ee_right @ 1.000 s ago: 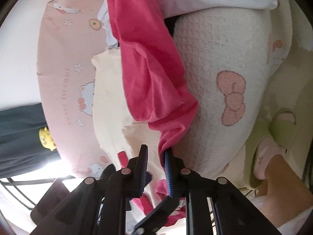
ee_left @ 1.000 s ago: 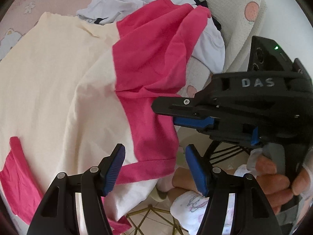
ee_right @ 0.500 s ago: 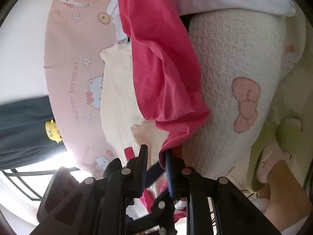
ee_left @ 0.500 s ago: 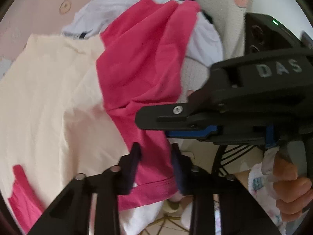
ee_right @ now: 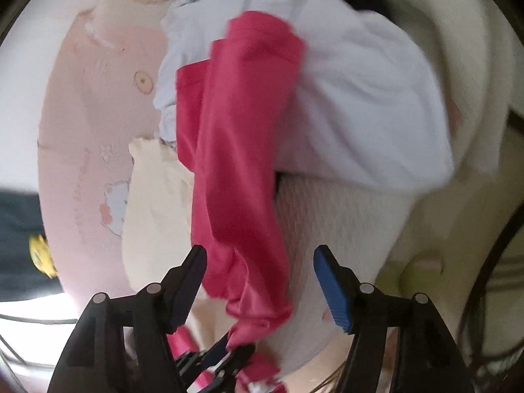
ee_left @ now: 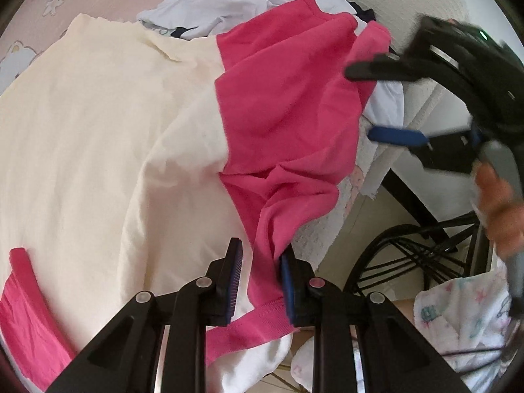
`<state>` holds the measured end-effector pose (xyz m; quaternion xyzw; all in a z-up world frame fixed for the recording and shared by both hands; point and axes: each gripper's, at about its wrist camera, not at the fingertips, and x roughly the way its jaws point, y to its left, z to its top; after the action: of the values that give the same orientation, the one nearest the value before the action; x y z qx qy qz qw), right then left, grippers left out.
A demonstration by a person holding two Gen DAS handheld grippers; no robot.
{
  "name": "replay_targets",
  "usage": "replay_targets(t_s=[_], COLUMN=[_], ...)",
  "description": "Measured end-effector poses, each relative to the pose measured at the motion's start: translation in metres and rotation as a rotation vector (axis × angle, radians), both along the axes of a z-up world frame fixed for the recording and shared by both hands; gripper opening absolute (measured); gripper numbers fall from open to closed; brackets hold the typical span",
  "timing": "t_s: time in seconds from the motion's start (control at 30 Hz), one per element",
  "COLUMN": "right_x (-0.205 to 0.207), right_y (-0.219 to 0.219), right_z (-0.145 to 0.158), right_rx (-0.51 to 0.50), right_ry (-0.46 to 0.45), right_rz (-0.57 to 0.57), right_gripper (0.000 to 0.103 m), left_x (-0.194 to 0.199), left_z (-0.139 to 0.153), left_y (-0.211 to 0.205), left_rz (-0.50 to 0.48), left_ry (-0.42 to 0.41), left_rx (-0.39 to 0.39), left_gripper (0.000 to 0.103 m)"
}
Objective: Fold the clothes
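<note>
Since a second ago, left tongs (ee_left: pixel 260 267) clamped onto pink sleeve (ee_left: pixel 288 124); right tongs (ee_right: pixel 260 281) opening, let go of it. Sleeve cuff overhanging the bed edge (ee_left: pixel 330 229), bare floor beyond.

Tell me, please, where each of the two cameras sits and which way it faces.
Left wrist: on the left gripper, facing steeply down its closed jaws, which pinch the pink sleeve of the cream shirt; the right gripper and the hand holding it show.
Right wrist: on the right gripper, looking along its opening jaws, clear of the sleeve draped between them.
Shared: sleeve, shirt, white garment, left gripper.
</note>
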<state>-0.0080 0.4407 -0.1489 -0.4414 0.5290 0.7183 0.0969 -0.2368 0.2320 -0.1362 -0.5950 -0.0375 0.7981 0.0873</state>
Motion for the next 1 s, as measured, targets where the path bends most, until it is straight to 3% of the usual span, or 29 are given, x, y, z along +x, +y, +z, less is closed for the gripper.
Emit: replay_targets(t_s=[0.13,0.3,0.33,0.43,0.53,0.57,0.73,0.83,1.0], right_x=[-0.010,-0.018,-0.018,-0.018,-0.012,-0.011,-0.006,-0.008,-0.005], right_y=[0.002,0.009,0.009,0.011,0.013,0.013,0.018,0.019,0.016], right_z=[-0.002,-0.010,-0.015,-0.030,-0.027,-0.023,0.001,-0.001,-0.004], right_rx=[0.061,0.035,0.019,-0.012,-0.011,-0.005,0.009,-0.042,-0.067], right_ry=[0.013,0.035,0.031,-0.022,-0.002,0.020,0.188,0.250,0.247], right_rz=[0.006,0.005,0.003,-0.018,-0.031,-0.030,-0.016,-0.013,0.013], right_gripper=[0.067,0.060,0.054,0.022,0.012,0.012,0.012,0.012,0.012], left_x=[0.002,0.004,0.004,0.006,0.007,0.007,0.010,0.006,-0.015], left_z=[0.003,0.004,0.005,0.009,0.011,0.012,0.027,0.040,0.041], left_y=[0.002,-0.016,-0.018,-0.016,-0.013,-0.012,-0.003,0.001,0.013], left_rz=[-0.003,0.007,0.004,-0.002,-0.001,0.000,0.005,-0.013,-0.035], left_ry=[0.016,0.017,0.018,0.025,0.029,0.026,0.060,0.105,0.115], left_rx=[-0.011,-0.011,-0.017,-0.040,-0.057,-0.064,-0.099,-0.104,-0.088], left_gripper=[0.020,0.020,0.020,0.020,0.020,0.021,0.046,0.051,0.051])
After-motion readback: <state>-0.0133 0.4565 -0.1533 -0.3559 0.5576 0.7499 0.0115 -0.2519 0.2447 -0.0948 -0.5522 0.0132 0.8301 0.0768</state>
